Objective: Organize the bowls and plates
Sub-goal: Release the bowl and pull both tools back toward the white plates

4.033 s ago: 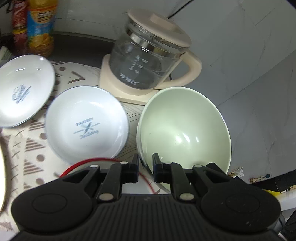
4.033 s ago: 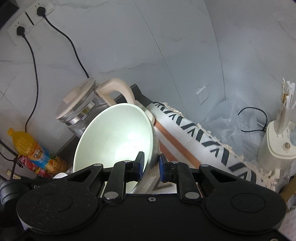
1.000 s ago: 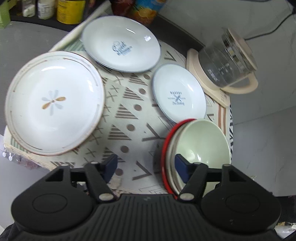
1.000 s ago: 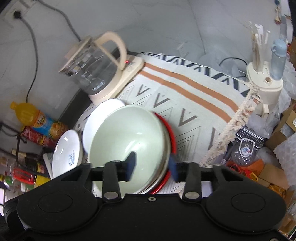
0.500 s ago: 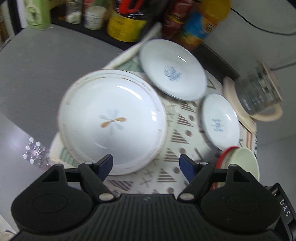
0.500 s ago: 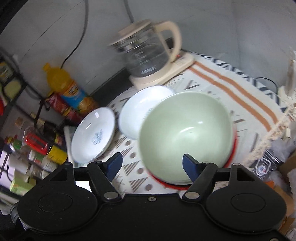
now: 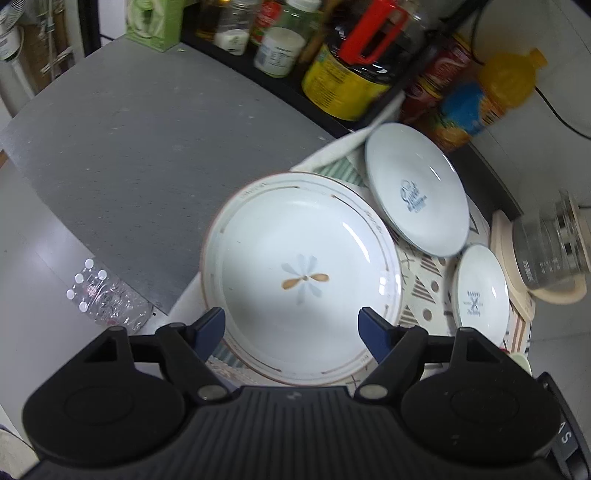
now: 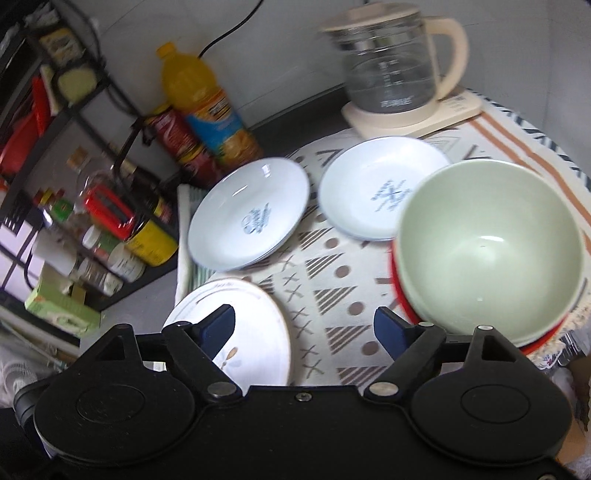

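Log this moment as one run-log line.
stage: between picks | left gripper: open, empty, above flower plate | right gripper: opening, empty | green bowl: stacked on red-rimmed dish

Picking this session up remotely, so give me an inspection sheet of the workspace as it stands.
Surface: patterned cloth over a grey counter.
Job's things: green bowl nested on a red-rimmed dish; flower plate; two white dishes with blue print, all apart.
Clutter: glass kettle, orange drink bottle, jars on a rack.
Grippers: left gripper open, above the flower plate; right gripper opening, nothing between its jaws.
Cables: black cord behind the bottle.
Surroundings: pale wall.
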